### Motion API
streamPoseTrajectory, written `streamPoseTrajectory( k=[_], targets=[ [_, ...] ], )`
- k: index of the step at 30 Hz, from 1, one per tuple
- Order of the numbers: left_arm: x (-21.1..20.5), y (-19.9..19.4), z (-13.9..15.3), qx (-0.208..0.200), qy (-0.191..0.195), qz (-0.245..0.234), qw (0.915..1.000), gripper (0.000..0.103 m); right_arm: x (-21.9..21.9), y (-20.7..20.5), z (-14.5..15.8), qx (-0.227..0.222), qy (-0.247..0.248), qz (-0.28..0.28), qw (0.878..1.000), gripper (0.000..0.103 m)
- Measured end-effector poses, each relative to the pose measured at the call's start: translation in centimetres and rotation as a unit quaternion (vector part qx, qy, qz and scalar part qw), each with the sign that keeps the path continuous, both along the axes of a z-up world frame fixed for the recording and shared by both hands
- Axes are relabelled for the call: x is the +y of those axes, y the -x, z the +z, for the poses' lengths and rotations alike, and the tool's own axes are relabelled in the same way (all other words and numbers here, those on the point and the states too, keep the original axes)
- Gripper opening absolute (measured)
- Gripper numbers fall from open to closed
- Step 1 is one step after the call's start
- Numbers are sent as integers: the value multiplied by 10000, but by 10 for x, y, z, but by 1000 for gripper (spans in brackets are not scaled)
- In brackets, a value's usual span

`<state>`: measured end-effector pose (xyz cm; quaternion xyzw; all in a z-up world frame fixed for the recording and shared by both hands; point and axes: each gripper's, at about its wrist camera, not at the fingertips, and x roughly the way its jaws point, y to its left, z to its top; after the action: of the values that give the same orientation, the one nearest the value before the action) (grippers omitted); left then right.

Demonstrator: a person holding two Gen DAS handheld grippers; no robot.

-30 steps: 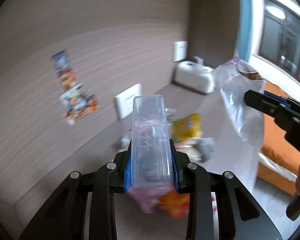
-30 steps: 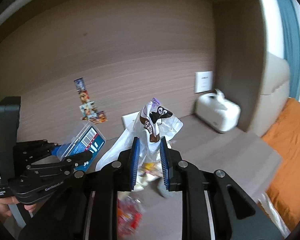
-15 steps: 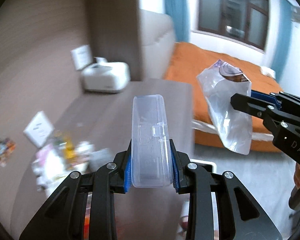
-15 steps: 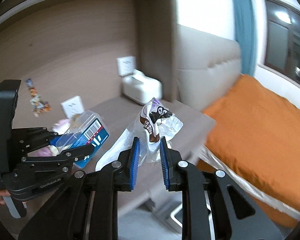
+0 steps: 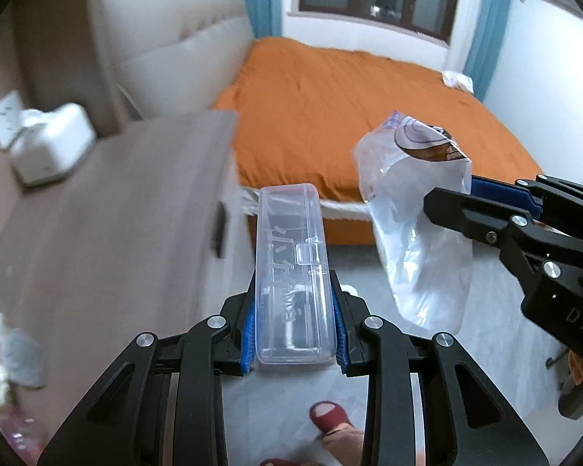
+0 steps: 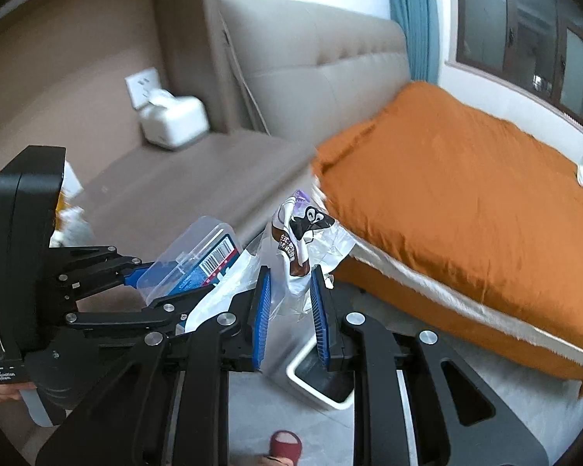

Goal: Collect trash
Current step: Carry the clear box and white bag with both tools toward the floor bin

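Observation:
My left gripper [image 5: 293, 334] is shut on a clear plastic box [image 5: 291, 268], held upright above the floor beside the desk end. The same box with a blue barcode label shows in the right wrist view [image 6: 198, 256]. My right gripper [image 6: 289, 310] is shut on a crumpled clear plastic wrapper with a brown and white print [image 6: 303, 248]; it hangs from that gripper in the left wrist view [image 5: 419, 225]. A white trash bin with a dark inside [image 6: 322, 376] stands on the floor just below my right gripper.
A brown desk [image 5: 109, 213] lies at left with a white box-shaped device [image 5: 50, 147] at its far end and more litter [image 5: 4, 349] at the near left. An orange bed [image 5: 361, 108] fills the background. A foot in a red slipper [image 5: 330, 419] is below.
Both grippers have swung right, away from the wall and desk litter, towards the bed and floor. The bin has come into view under the right gripper. Both grips are unchanged.

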<state>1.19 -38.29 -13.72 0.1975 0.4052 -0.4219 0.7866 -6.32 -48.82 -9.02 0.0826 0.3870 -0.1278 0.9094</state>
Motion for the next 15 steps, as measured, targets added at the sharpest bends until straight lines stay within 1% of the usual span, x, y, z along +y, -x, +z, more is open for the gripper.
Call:
streamPoseTrajectory(
  k=[3, 4, 6, 8, 9, 10, 12, 14, 15],
  targets=[
    [-24, -2, -37, 251, -115, -49, 9996, 31, -21, -4, -30, 206, -17, -104, 9997, 22],
    [-32, -3, -48, 329, -182, -59, 9993, 31, -31, -7, -45, 307, -46, -153, 9994, 22],
    [-46, -1, -78, 547, -215, -129, 9982, 31, -47, -4, -67, 446, -52, -214, 9988, 22],
    [-62, -1, -117, 685, -371, -192, 9968, 31, -62, -7, -96, 572, -118, -209, 9981, 22],
    [-69, 2, -130, 706, -400, -203, 9965, 31, -68, -8, -111, 629, -114, -184, 9978, 22],
    [-77, 1, -152, 797, -470, -204, 9955, 31, -71, -8, -123, 693, -104, -158, 9974, 22],
    [-86, -1, -182, 951, -508, -229, 9939, 31, -78, -11, -153, 816, -109, -115, 9965, 22],
    [-99, -3, -222, 992, -597, -295, 9928, 31, -86, -14, -192, 982, -210, -76, 9949, 22],
    [-103, -3, -236, 961, -646, -329, 9927, 31, -90, -15, -212, 1057, -260, -51, 9940, 22]
  ],
)
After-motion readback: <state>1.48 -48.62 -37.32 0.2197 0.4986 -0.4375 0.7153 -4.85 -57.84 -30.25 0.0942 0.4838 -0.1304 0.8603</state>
